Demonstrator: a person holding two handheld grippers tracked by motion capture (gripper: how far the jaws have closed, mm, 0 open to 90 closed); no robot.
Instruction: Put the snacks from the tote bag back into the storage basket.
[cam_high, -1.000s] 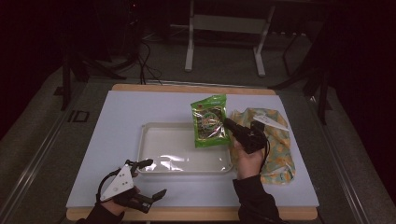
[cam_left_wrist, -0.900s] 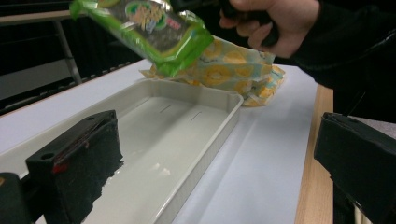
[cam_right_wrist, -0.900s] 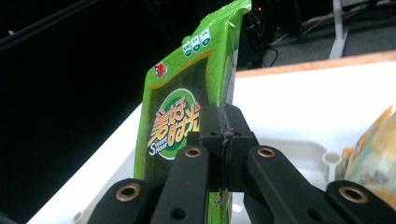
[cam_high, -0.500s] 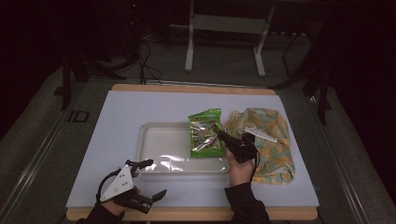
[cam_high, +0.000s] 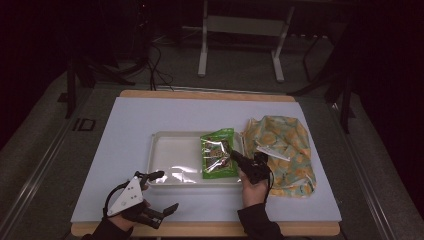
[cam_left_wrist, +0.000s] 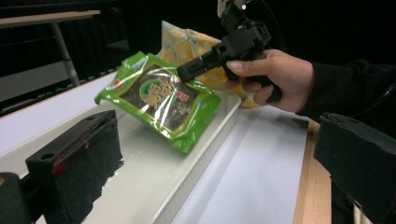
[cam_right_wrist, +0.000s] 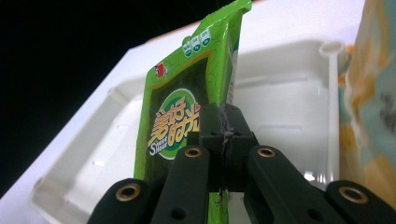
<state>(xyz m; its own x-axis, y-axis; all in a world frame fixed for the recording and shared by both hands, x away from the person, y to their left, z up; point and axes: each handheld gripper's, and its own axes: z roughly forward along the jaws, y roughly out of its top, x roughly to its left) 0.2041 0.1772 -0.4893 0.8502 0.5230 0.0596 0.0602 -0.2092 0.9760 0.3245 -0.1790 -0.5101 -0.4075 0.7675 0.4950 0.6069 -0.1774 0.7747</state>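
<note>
High view: the right gripper (cam_high: 235, 156) clamps the edge of the green snack packet (cam_high: 217, 159), held tilted over the right end of the white tray (cam_high: 175, 150). The left gripper (cam_high: 159, 191) rests with jaws wide apart on the table (cam_high: 150, 115) by the tray's near left corner.

- On the front of the green snack packet (cam_right_wrist: 187, 116), large yellow Chinese characters are printed, and beneath them a small line in Latin letters that appears to start with "Sweet".
- Its small red logo and round top badges cannot be read.
</note>
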